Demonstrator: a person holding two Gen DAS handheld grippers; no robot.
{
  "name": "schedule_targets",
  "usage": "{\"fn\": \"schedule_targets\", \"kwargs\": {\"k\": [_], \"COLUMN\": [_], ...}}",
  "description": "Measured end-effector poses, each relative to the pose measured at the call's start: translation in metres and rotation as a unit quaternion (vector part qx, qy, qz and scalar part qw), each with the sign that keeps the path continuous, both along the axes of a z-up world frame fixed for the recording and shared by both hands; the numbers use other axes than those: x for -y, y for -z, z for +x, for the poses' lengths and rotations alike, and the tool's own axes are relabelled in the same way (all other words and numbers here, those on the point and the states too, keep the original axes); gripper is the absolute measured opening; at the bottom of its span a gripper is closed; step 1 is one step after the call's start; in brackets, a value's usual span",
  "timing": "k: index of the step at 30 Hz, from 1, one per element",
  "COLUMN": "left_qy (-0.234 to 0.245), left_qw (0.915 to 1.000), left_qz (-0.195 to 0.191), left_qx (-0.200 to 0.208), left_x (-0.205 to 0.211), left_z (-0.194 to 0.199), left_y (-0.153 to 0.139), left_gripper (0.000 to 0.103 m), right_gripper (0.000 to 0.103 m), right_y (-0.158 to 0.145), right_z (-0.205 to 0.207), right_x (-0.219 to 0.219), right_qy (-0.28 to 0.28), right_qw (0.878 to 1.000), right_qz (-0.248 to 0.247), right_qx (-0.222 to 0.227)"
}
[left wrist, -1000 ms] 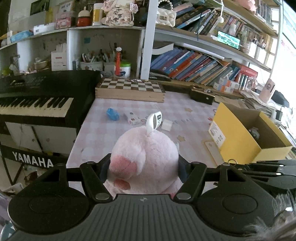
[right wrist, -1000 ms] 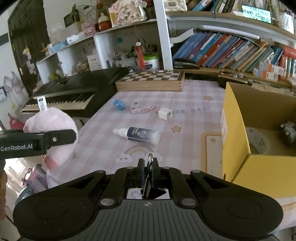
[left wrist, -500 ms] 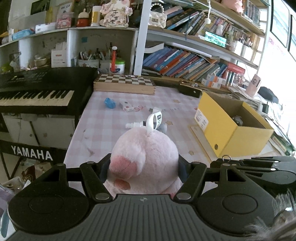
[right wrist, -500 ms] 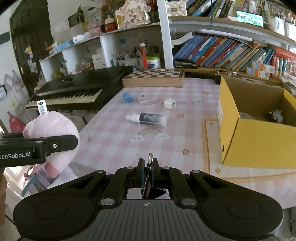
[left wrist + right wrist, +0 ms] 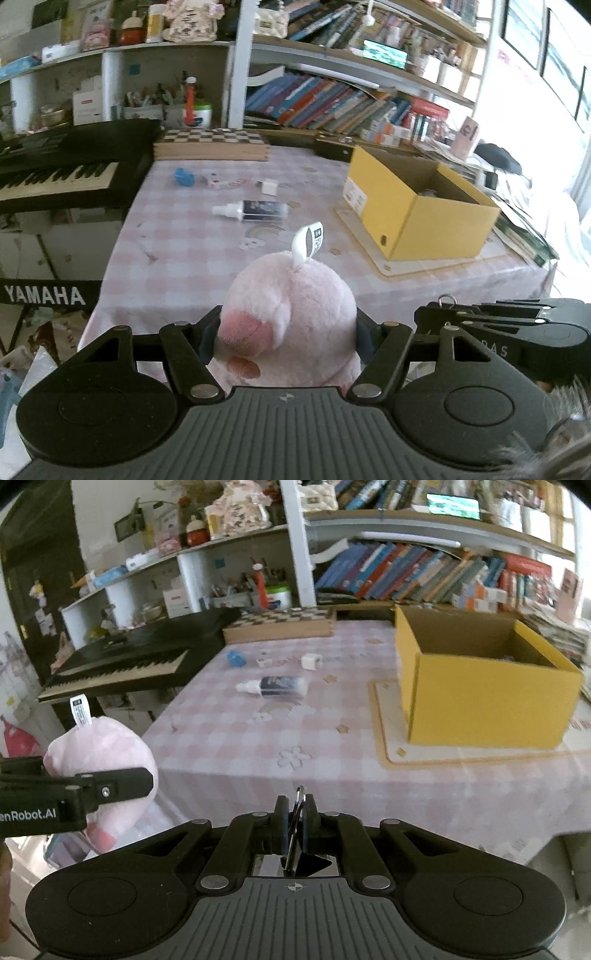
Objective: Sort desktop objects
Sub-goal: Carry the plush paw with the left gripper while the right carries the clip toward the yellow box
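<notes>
A: Why do you hold the pink plush toy (image 5: 291, 317) off the table (image 5: 192, 258), w/ the yellow box (image 5: 428, 210) well apart?

B: I judge you carry it for the box, so you keep it up.

A: And the tongs?

B: Your left gripper (image 5: 288, 332) is about half open, pads pressing the plush on both sides. Your right gripper (image 5: 295, 812) is closed on a thin metal ring (image 5: 298, 794), beside the left.
</notes>
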State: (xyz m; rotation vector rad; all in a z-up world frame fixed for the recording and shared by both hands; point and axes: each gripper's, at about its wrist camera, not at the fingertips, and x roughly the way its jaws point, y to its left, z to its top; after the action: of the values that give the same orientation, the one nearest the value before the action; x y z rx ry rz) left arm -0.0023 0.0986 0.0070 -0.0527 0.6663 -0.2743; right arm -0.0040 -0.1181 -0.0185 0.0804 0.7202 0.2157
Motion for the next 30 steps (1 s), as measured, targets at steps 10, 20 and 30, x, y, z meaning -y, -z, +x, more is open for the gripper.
{"fn": "schedule_targets", "kwargs": {"k": [10, 20, 30], "left_qy": [0.052, 0.132, 0.157], "left_qw": [0.9986, 0.9913, 0.9875], "left_qz": [0.005, 0.003, 0.005], "left_qx": [-0.003, 0.000, -0.006], "left_x": [0.025, 0.065, 0.086], "left_z": [-0.004, -0.001, 0.004], "left_y": [0.000, 0.000, 0.003], "left_gripper": [0.067, 0.067, 0.067], "right_gripper": [0.007, 0.007, 0.007], "right_y": [0.000, 0.001, 0.006], "right_z": [-0.026, -0.047, -0.053], "right_x": [0.023, 0.056, 0.076], "right_qy": [0.059, 0.130, 0.154], "right_qw": [0.998, 0.991, 0.988], "right_qz": [0.001, -0.002, 0.000], "right_qx": [-0.005, -0.012, -0.019]}}
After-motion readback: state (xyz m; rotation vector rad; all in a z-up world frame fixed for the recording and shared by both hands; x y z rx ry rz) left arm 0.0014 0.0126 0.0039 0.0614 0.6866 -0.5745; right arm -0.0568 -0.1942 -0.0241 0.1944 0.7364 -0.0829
